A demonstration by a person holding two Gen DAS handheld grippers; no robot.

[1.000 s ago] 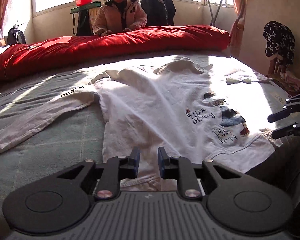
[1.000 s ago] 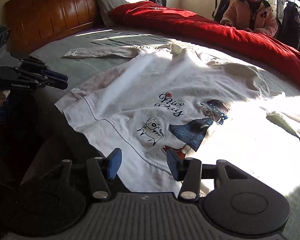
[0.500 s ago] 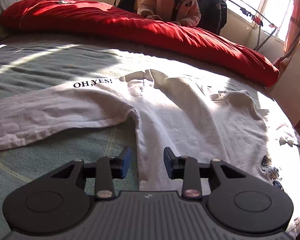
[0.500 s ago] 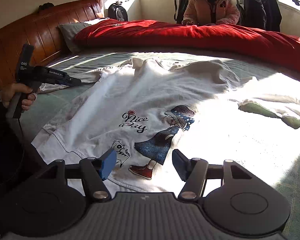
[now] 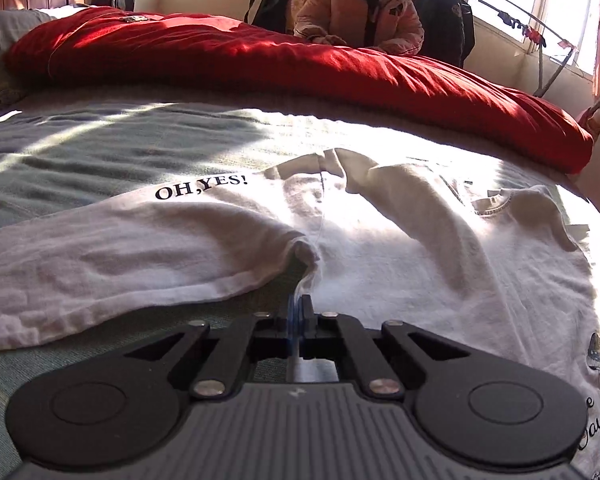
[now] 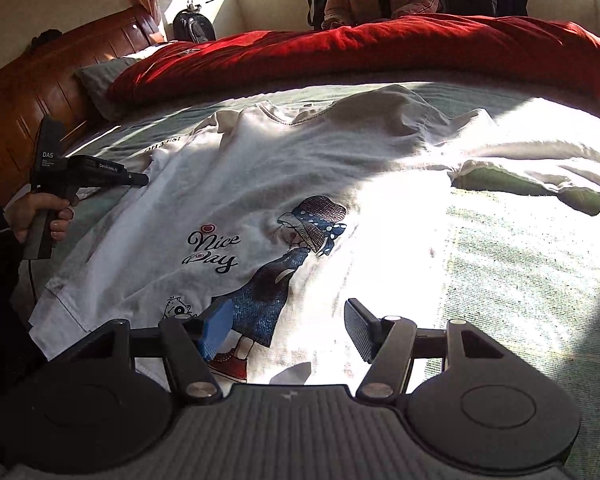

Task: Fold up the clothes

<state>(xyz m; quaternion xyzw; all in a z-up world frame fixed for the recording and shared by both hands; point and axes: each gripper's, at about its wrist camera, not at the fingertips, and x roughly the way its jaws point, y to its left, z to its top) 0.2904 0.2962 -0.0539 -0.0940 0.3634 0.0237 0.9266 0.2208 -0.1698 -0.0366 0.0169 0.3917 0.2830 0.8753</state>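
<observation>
The white shirt (image 6: 260, 184) is spread flat, print side up, on the green bedspread (image 6: 520, 280). The left gripper (image 5: 299, 308) is clamped on the shirt's side edge, just below the armpit. The right gripper (image 6: 286, 328) is held over the hem, jaws apart, nothing gripped.

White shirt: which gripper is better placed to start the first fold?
Left. The left gripper is shut on the white shirt side edge below the armpit. The right gripper hangs open above the hem, holding nothing.
</observation>
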